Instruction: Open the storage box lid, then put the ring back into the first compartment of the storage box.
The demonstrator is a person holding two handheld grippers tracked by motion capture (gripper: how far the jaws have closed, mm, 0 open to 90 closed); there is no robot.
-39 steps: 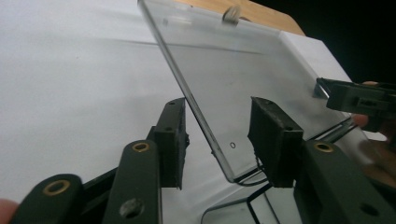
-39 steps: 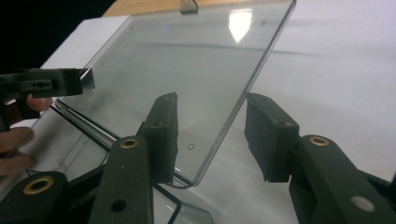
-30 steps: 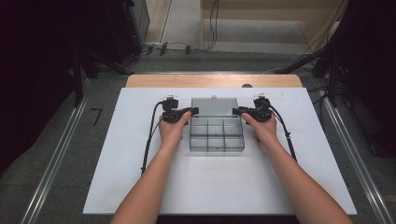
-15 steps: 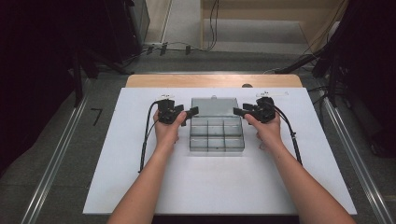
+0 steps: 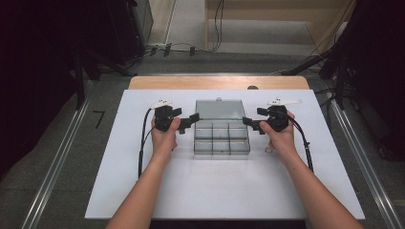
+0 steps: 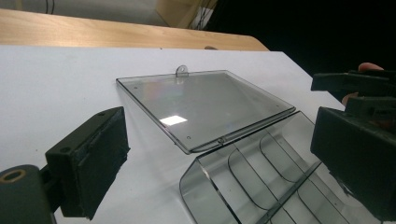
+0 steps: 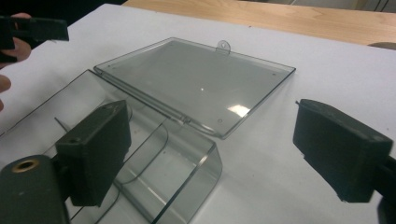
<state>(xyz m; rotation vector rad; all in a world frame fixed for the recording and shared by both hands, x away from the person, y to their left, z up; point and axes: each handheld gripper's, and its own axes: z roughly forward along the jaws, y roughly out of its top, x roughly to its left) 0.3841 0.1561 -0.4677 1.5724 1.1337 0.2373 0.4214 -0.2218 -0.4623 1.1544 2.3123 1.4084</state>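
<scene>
A clear grey compartment box lies on the white board, its lid folded back flat behind it. My left gripper hovers just off the box's left side, and its jaws have just been opening. In the left gripper view the left gripper stands open over the box's corner and the lid, with its pads touching nothing. My right gripper is off the right side and has also just been opening. The right gripper is open above the box and the lid.
A wooden table edge runs behind the white board. Cables trail from both grippers across the board. Dark stands and floor rails flank the table. The board in front of the box is bare white.
Both grippers have drawn away from the box's sides, the left one leftward and the right one rightward, rising a little. Their jaws have spread apart. The box has not moved.
</scene>
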